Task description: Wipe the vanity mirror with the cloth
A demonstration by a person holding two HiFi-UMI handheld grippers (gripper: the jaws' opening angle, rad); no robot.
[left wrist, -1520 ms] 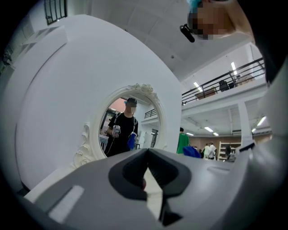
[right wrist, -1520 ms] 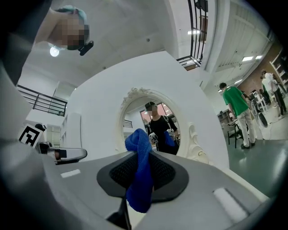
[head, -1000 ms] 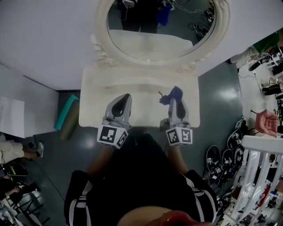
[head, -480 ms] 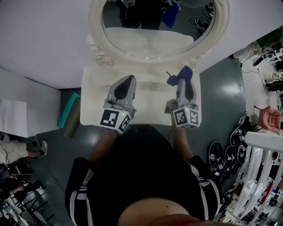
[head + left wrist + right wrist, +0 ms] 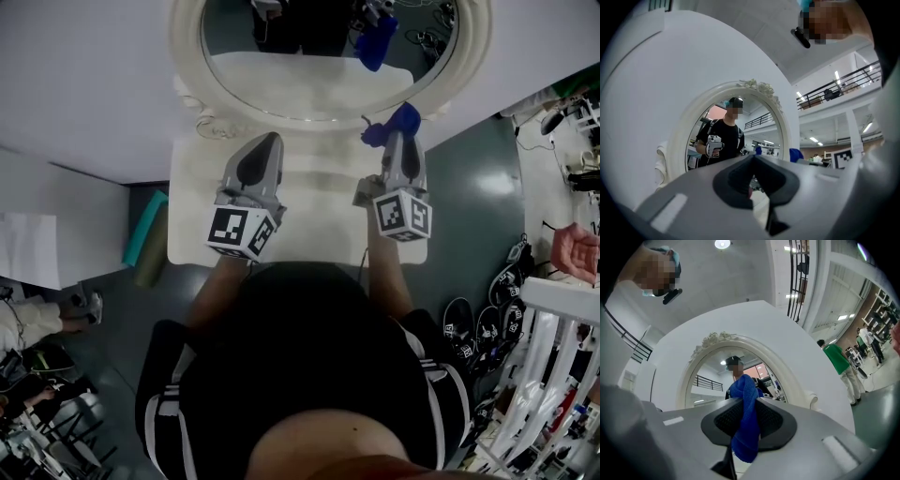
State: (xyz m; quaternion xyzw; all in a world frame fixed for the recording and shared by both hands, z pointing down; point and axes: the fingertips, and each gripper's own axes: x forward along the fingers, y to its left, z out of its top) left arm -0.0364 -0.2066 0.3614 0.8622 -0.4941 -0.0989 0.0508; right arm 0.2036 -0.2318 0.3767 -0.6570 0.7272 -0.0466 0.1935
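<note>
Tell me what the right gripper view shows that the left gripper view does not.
Only the right gripper view: the blue cloth clamped in the right gripper, and a person in green. Only the left gripper view: the left gripper, its fingers shut on nothing, and a marker cube. Both: the vanity mirror, reflecting a person in black.

no readable writing

i find no words, brands or numbers that i can read anywhere. my left gripper and right gripper each carry a cube of black-and-white square markers: patterns only, no letters or digits.
</note>
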